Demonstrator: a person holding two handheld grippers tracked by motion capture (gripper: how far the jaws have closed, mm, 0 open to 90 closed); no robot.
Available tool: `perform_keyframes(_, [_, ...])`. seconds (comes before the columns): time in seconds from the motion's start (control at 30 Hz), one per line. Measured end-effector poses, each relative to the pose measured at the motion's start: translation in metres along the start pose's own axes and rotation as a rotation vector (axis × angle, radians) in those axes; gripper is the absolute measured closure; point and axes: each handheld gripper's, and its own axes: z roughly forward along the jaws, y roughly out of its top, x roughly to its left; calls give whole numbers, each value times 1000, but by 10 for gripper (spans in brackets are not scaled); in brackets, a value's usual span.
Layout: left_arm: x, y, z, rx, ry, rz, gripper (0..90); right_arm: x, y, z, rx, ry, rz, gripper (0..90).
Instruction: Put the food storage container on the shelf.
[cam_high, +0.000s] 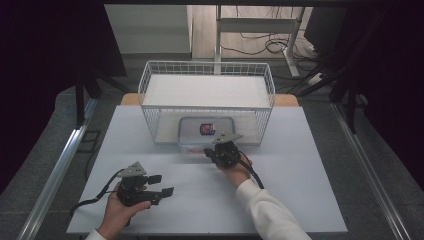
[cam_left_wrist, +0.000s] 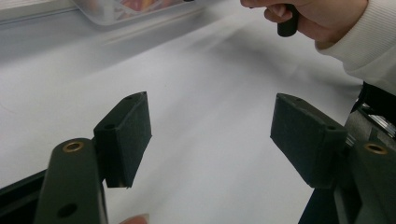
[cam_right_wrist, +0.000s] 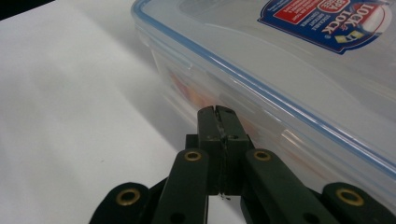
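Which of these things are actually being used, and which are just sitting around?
Probably in use:
right hand-held gripper, shut, tips at the box
clear lidded box
left hand-held gripper, open, over bare table

Just there:
wire basket
cables on the floor

Right gripper (cam_right_wrist: 219, 111): jaws pressed flat together, nothing visible between them, tips up against the side wall of a clear plastic container (cam_right_wrist: 280, 107). Can't tell if the tips actually touch the wall or sit just off it. Container sits on the white counter (cam_right_wrist: 70, 116) and has a clear lid (cam_right_wrist: 261, 42) with a blue seal line along the rim. Red-and-blue "LOCK & LOCK" label (cam_right_wrist: 327, 18) on the lid, upper right, partly cut off. Blurred orange/red contents show through the wall, can't identify them. Counter to the left of the container is bare white.
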Motion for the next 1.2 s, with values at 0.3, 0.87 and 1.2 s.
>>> perform_keyframes(0.3, [2,2,-1,-6,-8,-12,285,-8,10,15,-8,-11,45,889])
perform_keyframes(0.87, [1,2,-4,-19,0,-6,284,-31,22,27,-22,-55,135,889])
perform_keyframes(1.2, [-1,-1,-7,-17,12,6,283,-34,21,29,-33,-64,149,889])
